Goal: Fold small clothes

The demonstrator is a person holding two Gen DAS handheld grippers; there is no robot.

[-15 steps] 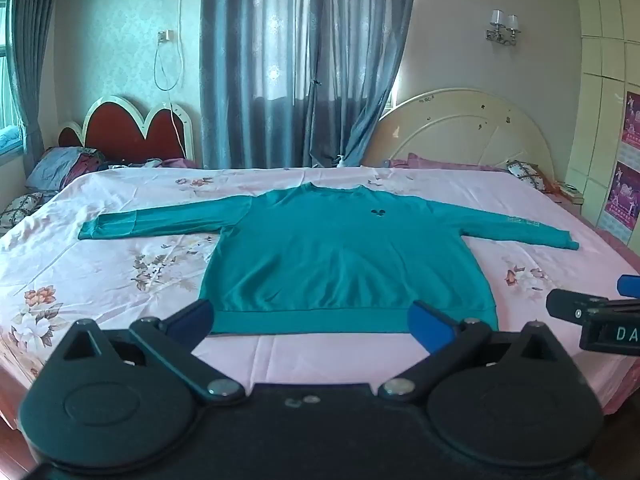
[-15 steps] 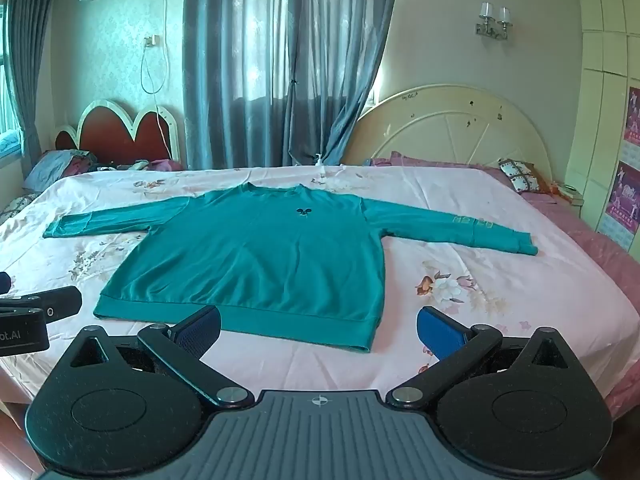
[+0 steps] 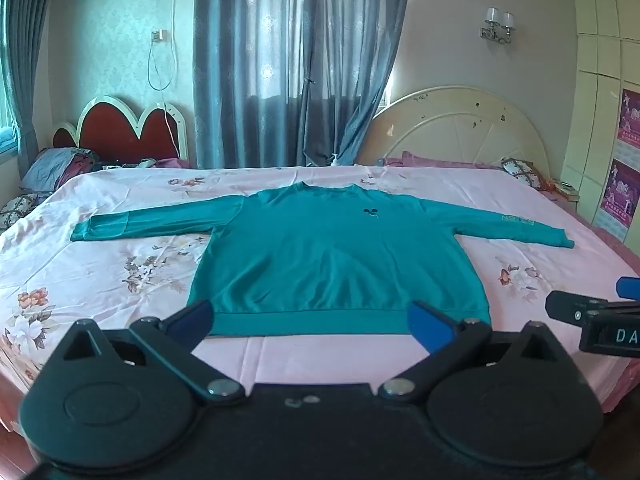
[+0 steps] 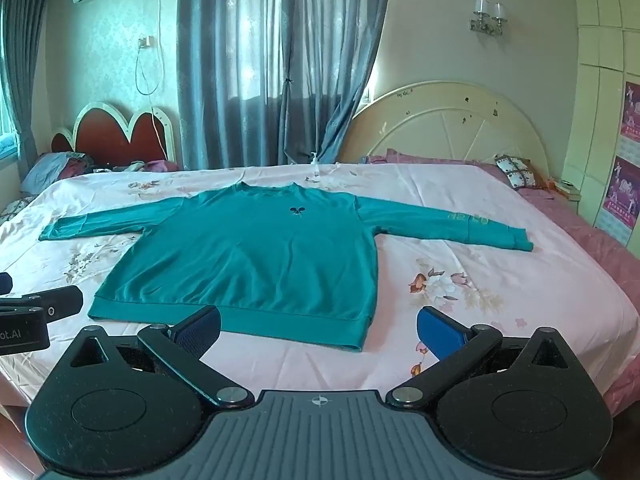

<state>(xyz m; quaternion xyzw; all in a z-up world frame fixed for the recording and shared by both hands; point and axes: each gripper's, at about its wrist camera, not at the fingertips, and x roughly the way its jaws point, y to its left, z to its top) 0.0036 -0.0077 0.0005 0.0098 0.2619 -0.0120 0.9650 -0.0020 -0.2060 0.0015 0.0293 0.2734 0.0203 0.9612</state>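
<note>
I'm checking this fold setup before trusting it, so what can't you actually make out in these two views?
- Lettering on the teal sweatshirt sleeve: both views, too small.
- Small chest logo: too small to identify.
- Left tongs: the right wrist view's left edge cuts them off.
- Right tongs: the left wrist view's right edge cuts them off.
- Pink floral bed near edge: hidden behind the tongs' bodies.

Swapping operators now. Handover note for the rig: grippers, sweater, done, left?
Left gripper: open, holding nothing, near the sweater's bottom hem.
Right gripper: open, holding nothing, over the hem's right corner.
Sweater: teal, lies flat and front up on the pink floral bed, both sleeves spread straight out, neck toward the headboard.
Done: garment laid out; no fold made.
Left: all folding. Probably bring the sleeves in across the body first, then fold the hem up toward the neck.
</note>
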